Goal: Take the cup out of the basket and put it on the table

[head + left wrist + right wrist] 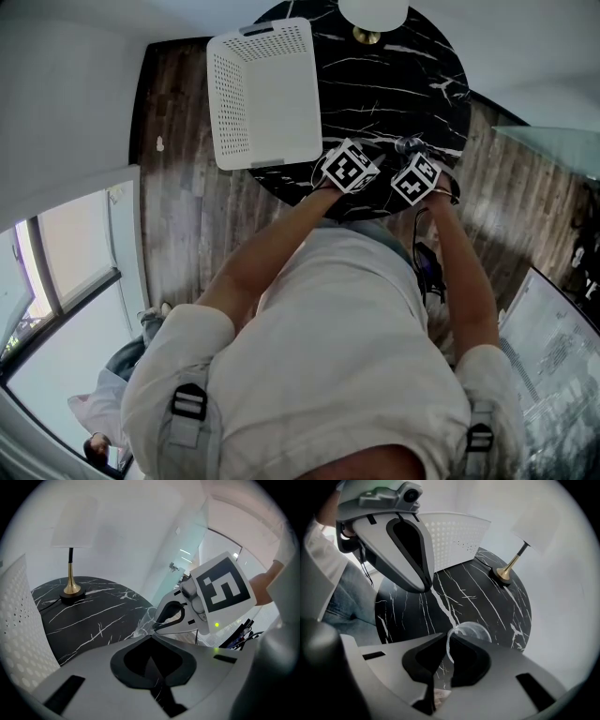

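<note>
Right gripper view gives the clearest look: the right gripper [446,641] has its fingers pinched on the rim of a clear glass cup [471,632], one finger inside the rim and one outside. The cup sits over the black marble table [487,597], near the table's front edge. It's out of the white basket [454,541] and well apart from it. Whether its base touches the tabletop, I can't tell.

Over to the left gripper [151,639]: its fingers are together with nothing between them. It hangs just beside the right one, tipped down toward the table.

From the head view, both grippers are side by side at the near edge of the round table. The basket lies off to the left, and a lamp [506,573] stands at the far side.
</note>
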Action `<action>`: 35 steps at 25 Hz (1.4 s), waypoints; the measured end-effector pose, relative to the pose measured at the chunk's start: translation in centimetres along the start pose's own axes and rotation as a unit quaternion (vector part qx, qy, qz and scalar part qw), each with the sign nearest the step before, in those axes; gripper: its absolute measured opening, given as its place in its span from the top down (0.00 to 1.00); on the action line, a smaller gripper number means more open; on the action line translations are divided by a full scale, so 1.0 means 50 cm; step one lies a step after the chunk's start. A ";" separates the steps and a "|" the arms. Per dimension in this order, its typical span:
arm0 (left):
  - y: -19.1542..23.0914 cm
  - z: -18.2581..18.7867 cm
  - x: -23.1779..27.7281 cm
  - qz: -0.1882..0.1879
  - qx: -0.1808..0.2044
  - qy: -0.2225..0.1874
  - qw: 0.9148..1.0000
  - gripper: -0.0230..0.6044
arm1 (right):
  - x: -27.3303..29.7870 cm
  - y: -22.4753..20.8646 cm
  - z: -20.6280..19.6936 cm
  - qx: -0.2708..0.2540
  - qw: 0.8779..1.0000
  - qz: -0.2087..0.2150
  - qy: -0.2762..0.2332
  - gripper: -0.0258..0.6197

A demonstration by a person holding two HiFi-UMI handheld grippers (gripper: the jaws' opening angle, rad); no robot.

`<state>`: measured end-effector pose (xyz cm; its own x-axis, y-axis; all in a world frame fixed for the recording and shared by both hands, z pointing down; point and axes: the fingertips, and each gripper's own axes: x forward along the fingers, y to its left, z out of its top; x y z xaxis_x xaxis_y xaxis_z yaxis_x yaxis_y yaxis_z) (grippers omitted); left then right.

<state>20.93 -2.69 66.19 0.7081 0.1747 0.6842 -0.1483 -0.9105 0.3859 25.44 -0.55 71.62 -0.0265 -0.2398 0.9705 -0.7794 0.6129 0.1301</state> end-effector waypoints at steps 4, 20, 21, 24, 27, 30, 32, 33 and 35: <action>-0.005 -0.005 0.000 0.001 0.000 0.000 1.000 0.96 | 0.003 0.002 -0.001 -0.006 1.000 -0.001 0.002 0.92; -0.025 0.037 -0.074 0.007 -0.017 -0.069 0.997 0.96 | -0.117 -0.038 0.041 0.046 0.994 -0.065 -0.074 0.82; -0.027 0.047 -0.089 0.007 -0.021 -0.085 0.996 0.96 | -0.144 -0.044 0.051 0.064 0.991 -0.072 -0.095 0.82; -0.035 0.086 -0.149 0.013 -0.024 -0.139 0.990 0.96 | -0.232 -0.049 0.095 0.116 0.976 -0.075 -0.170 0.82; -0.048 0.139 -0.234 0.029 -0.016 -0.199 0.979 0.96 | -0.327 -0.043 0.154 0.148 0.952 -0.080 -0.255 0.82; -0.060 0.186 -0.330 0.057 0.003 -0.256 0.965 0.96 | -0.421 -0.038 0.213 0.149 0.927 -0.106 -0.326 0.91; -0.069 0.205 -0.393 0.075 0.017 -0.288 0.955 0.96 | -0.481 -0.032 0.253 0.153 0.910 -0.112 -0.369 0.93; -0.074 0.214 -0.425 0.084 0.024 -0.302 0.949 0.96 | -0.511 -0.028 0.273 0.155 0.901 -0.111 -0.390 0.93; -0.087 0.229 -0.487 0.102 0.036 -0.330 0.938 0.96 | -0.566 -0.019 0.309 0.157 0.883 -0.105 -0.429 0.94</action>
<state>12.27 -7.29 40.77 0.9464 -0.2544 0.1990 -0.2974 -0.9268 0.2295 17.23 -5.98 40.88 -0.2205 -0.8883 0.4030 -0.9552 0.2802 0.0951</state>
